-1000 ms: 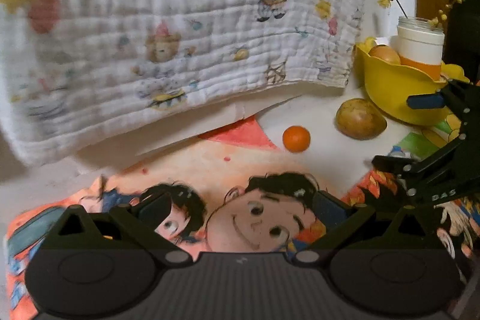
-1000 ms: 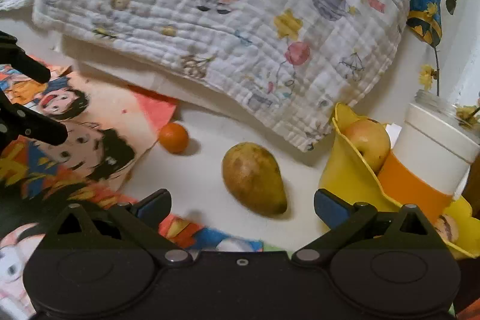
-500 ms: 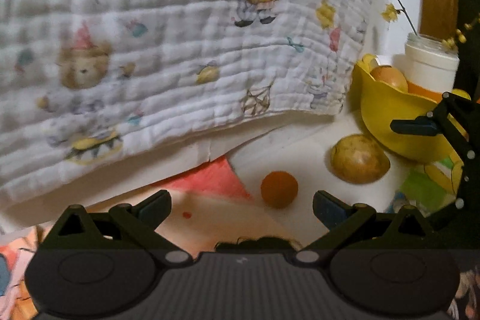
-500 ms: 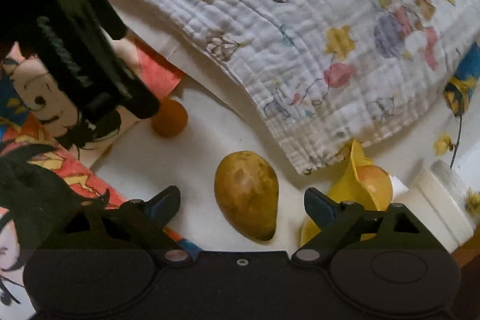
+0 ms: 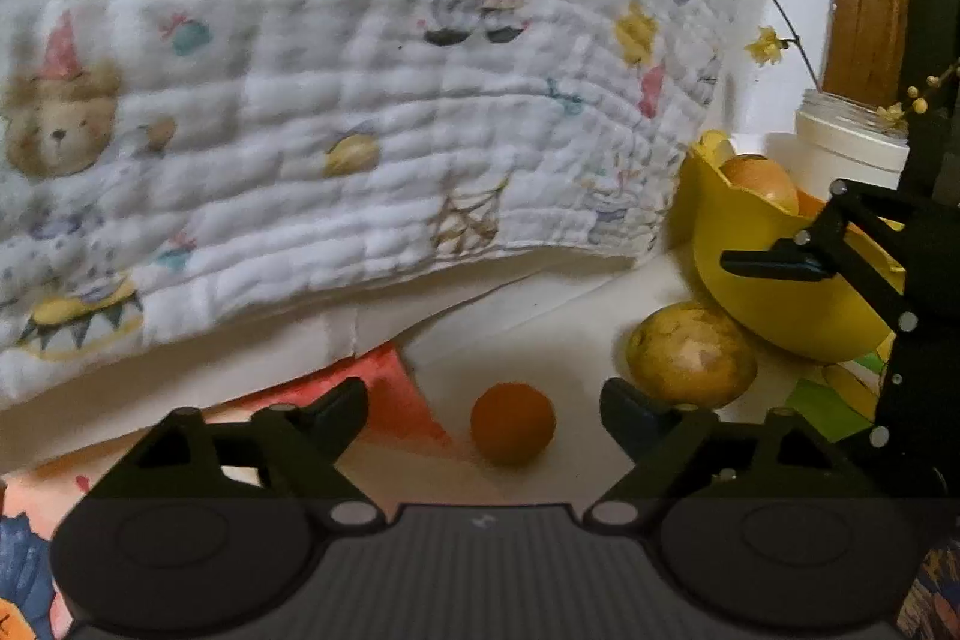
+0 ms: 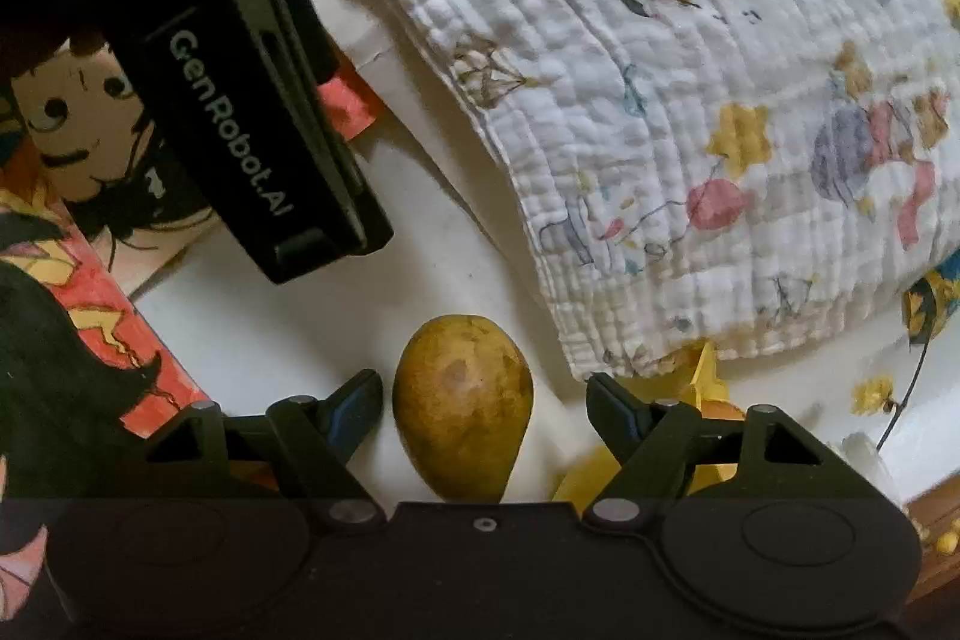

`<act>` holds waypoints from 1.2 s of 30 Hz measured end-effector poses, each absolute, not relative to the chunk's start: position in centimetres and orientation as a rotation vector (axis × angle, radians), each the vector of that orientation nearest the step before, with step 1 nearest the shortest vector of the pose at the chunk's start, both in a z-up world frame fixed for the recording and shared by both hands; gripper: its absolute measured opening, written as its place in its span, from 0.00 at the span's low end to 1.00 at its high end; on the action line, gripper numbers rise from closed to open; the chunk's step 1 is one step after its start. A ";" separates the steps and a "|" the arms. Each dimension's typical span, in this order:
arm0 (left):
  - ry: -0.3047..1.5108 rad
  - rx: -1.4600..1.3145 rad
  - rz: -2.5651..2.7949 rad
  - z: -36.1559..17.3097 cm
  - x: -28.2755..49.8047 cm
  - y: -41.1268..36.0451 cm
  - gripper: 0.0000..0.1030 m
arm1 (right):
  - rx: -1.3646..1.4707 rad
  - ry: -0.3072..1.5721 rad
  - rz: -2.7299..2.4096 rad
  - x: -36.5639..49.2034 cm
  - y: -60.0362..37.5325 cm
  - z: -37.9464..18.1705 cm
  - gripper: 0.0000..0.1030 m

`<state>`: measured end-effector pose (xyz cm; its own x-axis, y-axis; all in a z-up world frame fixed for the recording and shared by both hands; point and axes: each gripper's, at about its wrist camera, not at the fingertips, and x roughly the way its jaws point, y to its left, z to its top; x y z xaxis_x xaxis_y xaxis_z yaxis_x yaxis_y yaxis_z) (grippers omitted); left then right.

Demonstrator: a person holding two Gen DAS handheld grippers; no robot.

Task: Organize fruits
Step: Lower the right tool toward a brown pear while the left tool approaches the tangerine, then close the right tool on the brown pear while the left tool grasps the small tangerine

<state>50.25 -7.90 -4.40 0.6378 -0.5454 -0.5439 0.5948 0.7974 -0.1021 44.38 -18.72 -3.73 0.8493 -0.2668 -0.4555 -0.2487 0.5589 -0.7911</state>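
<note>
A small orange (image 5: 513, 430) lies on the white surface between the fingers of my left gripper (image 5: 483, 400). The jaws are closing, and a gap shows on both sides of the fruit. A brown-yellow pear (image 6: 462, 400) lies between the fingers of my right gripper (image 6: 483, 394), whose jaws are also closing. Its left pad sits close to the pear and its right pad stands well clear. In the left wrist view the pear (image 5: 690, 358) rests against a yellow bowl (image 5: 780, 304), which holds an apple (image 5: 759, 181).
A quilted white blanket (image 5: 360, 100) with bear prints overhangs the surface just behind the fruit. A white jar (image 5: 852, 142) with twigs stands behind the bowl. A cartoon-printed mat (image 6: 78, 148) covers the near left. The left gripper's black housing (image 6: 240, 130) crowds the right view's upper left.
Both grippers moved forward and slightly down toward the fruit, and their jaws narrowed. The orange now sits between the left fingers and the pear between the right fingers. The right view rolled.
</note>
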 end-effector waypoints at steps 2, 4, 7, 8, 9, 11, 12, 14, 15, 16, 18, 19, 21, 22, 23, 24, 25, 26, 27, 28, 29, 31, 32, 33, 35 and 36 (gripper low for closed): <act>0.600 0.077 -0.665 -4.5 50.4 -8.0 0.76 | -1.029 0.592 -0.010 44.6 -18.5 -3.8 0.74; 0.608 0.064 -0.674 -4.7 50.6 -7.9 0.73 | -1.059 0.604 -0.004 44.8 -18.4 -3.9 0.74; 0.626 0.051 -0.694 -5.0 50.8 -7.8 0.68 | -1.118 0.621 0.003 45.0 -17.9 -4.0 0.74; 0.632 0.048 -0.697 -5.0 50.9 -7.8 0.66 | -1.136 0.630 0.009 45.1 -17.7 -4.0 0.74; 0.639 0.044 -0.700 -5.0 50.9 -7.7 0.65 | -1.150 0.641 0.017 45.2 -17.6 -4.0 0.74; 0.651 0.035 -0.696 -5.1 51.0 -7.5 0.65 | -1.176 0.657 0.035 45.5 -17.3 -3.9 0.74; 0.660 0.030 -0.691 -5.2 51.1 -7.5 0.65 | -1.192 0.665 0.045 45.6 -17.2 -3.8 0.74; 0.662 0.027 -0.684 -5.3 51.2 -7.6 0.63 | -1.230 0.678 0.065 45.7 -16.9 -3.8 0.74; 0.661 0.025 -0.684 -5.3 51.3 -7.7 0.62 | -1.256 0.684 0.078 45.8 -16.7 -3.9 0.74; 0.664 0.020 -0.688 -5.3 51.4 -7.7 0.59 | -1.278 0.688 0.089 45.8 -16.4 -4.0 0.74; 0.675 0.014 -0.686 -5.4 51.5 -7.8 0.53 | -1.307 0.712 0.113 46.1 -16.1 -3.9 0.71; 0.677 0.017 -0.679 -5.5 51.5 -7.9 0.49 | -1.306 0.724 0.121 46.4 -15.9 -3.8 0.68; 0.680 0.019 -0.666 -5.5 51.4 -7.9 0.45 | -1.283 0.756 0.143 46.6 -15.8 -3.5 0.55; 0.688 0.010 -0.664 -5.6 51.5 -7.9 0.39 | -1.274 0.764 0.148 46.7 -15.7 -3.5 0.54; 0.698 -0.001 -0.663 -5.6 51.6 -8.0 0.34 | -1.272 0.761 0.142 46.7 -15.7 -3.6 0.54; 0.704 -0.014 -0.660 -5.6 51.6 -8.0 0.34 | -1.272 0.748 0.131 46.6 -15.7 -3.6 0.53; 0.707 -0.021 -0.657 -5.7 51.7 -8.2 0.34 | -1.266 0.738 0.126 46.6 -15.7 -3.6 0.53; 0.707 -0.028 -0.656 -5.7 51.7 -8.1 0.34 | -1.256 0.727 0.123 46.4 -15.8 -3.6 0.53; 0.708 -0.034 -0.655 -5.8 51.7 -8.1 0.34 | -1.253 0.717 0.122 46.2 -15.9 -3.7 0.53; 0.709 -0.038 -0.654 -5.8 51.7 -8.0 0.34 | -1.255 0.703 0.121 46.0 -15.9 -3.8 0.52; 0.711 -0.041 -0.654 -5.8 51.6 -7.9 0.33 | -1.260 0.689 0.118 45.1 -16.3 -4.2 0.52; 0.715 -0.039 -0.654 -5.7 51.3 -7.9 0.33 | -1.267 0.663 0.119 44.4 -16.7 -4.5 0.52; 0.716 -0.035 -0.649 -5.7 51.3 -7.8 0.33 | -1.260 0.651 0.117 44.1 -16.8 -4.6 0.52; 0.717 -0.032 -0.638 -5.7 51.1 -7.8 0.33 | -1.247 0.641 0.114 43.7 -16.9 -4.6 0.52; 0.716 -0.028 -0.622 -5.4 50.7 -7.4 0.33 | -1.210 0.622 0.119 43.2 -17.6 -4.7 0.52; 0.716 -0.026 -0.612 -5.3 50.5 -7.3 0.33 | -1.186 0.609 0.115 42.8 -17.8 -4.6 0.52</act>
